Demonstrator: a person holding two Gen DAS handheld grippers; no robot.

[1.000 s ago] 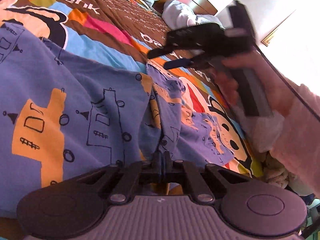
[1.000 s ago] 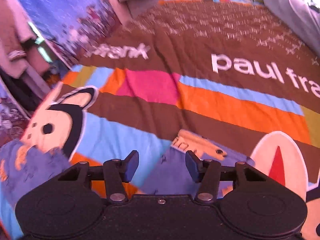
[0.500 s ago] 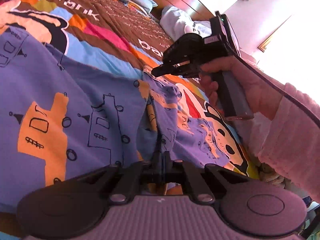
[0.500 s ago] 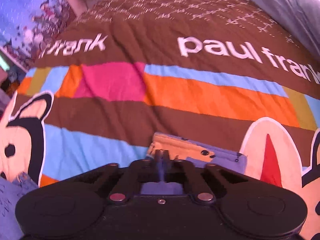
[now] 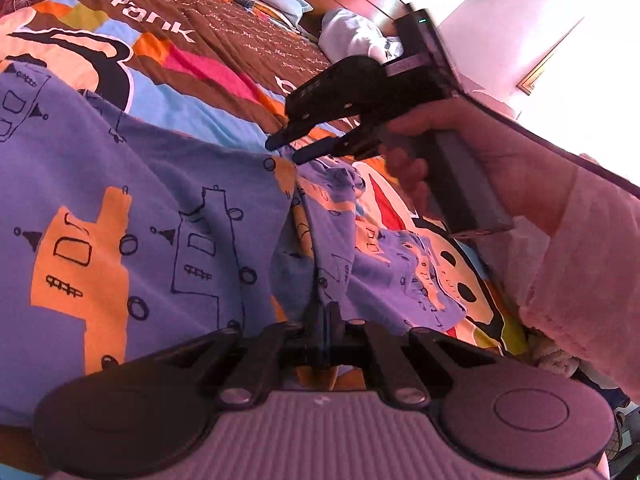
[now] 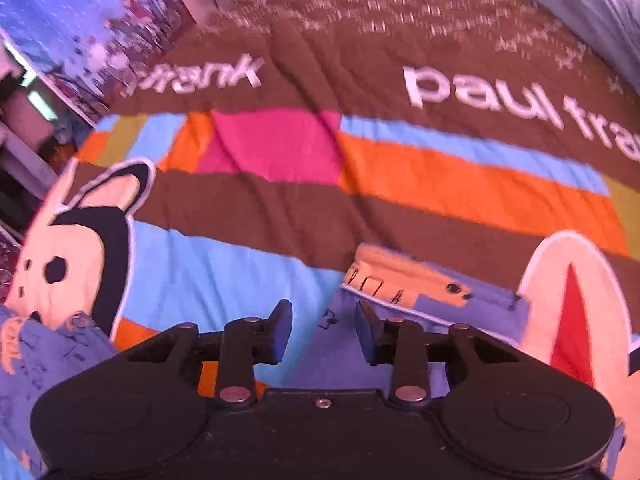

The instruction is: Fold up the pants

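The pants (image 5: 168,216) lie spread over the bed, on its bright cartoon bedspread (image 6: 280,208): lilac-blue cloth printed with orange blocks and black line drawings of ships and circles. They are rumpled along a ridge down the middle, and one end with an orange band (image 6: 404,276) lies flat on the brown and blue stripes.

My left claw (image 5: 322,316) is pressed together on a raised fold of the pants at that ridge, the cloth pinched between the pads.

My right claw (image 6: 323,332) has just been opening; its fingers stand partly apart with nothing gripped between them, pointing down at the corner of the pants near the orange band. From the left wrist view its tips (image 5: 298,146) seem to hover just over the cloth's far edge, though whether they touch it I cannot tell. My right hand (image 5: 452,152), in a pale pink sleeve (image 5: 580,264), grips the handle.
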